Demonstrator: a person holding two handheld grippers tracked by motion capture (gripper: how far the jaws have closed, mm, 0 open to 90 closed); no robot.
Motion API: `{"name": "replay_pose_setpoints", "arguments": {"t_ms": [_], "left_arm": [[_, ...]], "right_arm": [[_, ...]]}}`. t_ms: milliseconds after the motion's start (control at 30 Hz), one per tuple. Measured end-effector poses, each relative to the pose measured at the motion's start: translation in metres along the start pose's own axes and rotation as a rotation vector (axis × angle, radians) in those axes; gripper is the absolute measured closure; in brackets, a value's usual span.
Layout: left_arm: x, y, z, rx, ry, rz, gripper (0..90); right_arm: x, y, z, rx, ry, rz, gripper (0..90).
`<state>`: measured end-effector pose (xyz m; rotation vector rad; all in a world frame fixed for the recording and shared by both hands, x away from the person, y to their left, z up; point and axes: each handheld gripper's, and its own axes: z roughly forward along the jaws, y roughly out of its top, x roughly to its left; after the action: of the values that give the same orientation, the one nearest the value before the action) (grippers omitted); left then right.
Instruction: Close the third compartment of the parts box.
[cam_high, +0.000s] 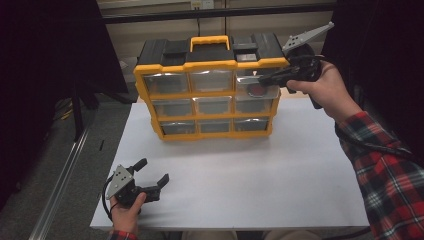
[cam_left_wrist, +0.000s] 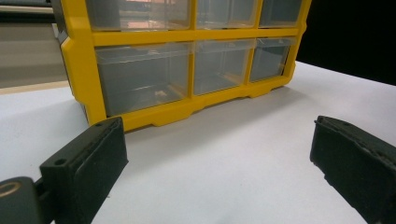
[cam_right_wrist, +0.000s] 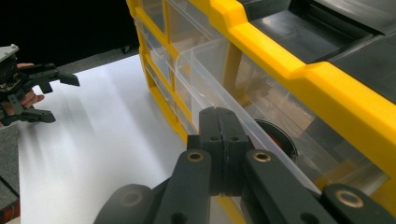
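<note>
We are resting our left gripper (cam_high: 150, 184) on the near left part of the white table (cam_high: 250, 180), its jaws spread wide with nothing between them, pointing toward the yellow drawer organizer (cam_high: 210, 95) that is standing upright further back. We are holding our right gripper (cam_high: 267, 77) up at the organizer's top right drawer (cam_high: 256, 86), far nearer to it than the left one. Its jaws are pressed together, and in the right gripper view the closed tips (cam_right_wrist: 219, 140) are sitting at the clear front lip of that drawer (cam_right_wrist: 224, 93); we cannot tell whether they are pinching the lip or only touching it. The drawer is standing slightly out of its slot, its long axis running back into the cabinet and its front facing us. A round red and black object (cam_right_wrist: 278, 142) is lying inside. In our judgement, the coming move depends on travelling along that axis, straight toward or away from us.
</note>
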<state>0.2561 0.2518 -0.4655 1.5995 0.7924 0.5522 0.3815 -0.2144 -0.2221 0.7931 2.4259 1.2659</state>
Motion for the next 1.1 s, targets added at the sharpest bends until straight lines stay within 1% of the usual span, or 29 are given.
{"name": "replay_pose_setpoints", "arguments": {"t_ms": [800,833,867,900,1100], "left_arm": [[-0.0001,-0.0003,0.0001,0.000,-0.003,-0.007,3.8],[0.0008,-0.0003,-0.0005,0.009,-0.003,0.006,3.8],[0.0008,-0.0002,-0.0005,0.009,-0.003,0.006,3.8],[-0.0001,-0.0002,0.0001,-0.002,-0.003,-0.006,3.8],[-0.0002,-0.0001,0.0001,-0.006,-0.002,-0.008,3.8]], "right_arm": [[-0.0032,0.0008,0.0042,-0.003,-0.019,0.005,90.0],[-0.0033,0.0009,0.0043,-0.002,-0.019,0.004,90.0],[-0.0033,0.0010,0.0045,-0.003,-0.023,0.005,90.0],[-0.0033,0.0011,0.0048,-0.004,-0.025,0.008,90.0],[-0.0035,0.0015,0.0054,-0.003,-0.030,0.011,90.0]]}}
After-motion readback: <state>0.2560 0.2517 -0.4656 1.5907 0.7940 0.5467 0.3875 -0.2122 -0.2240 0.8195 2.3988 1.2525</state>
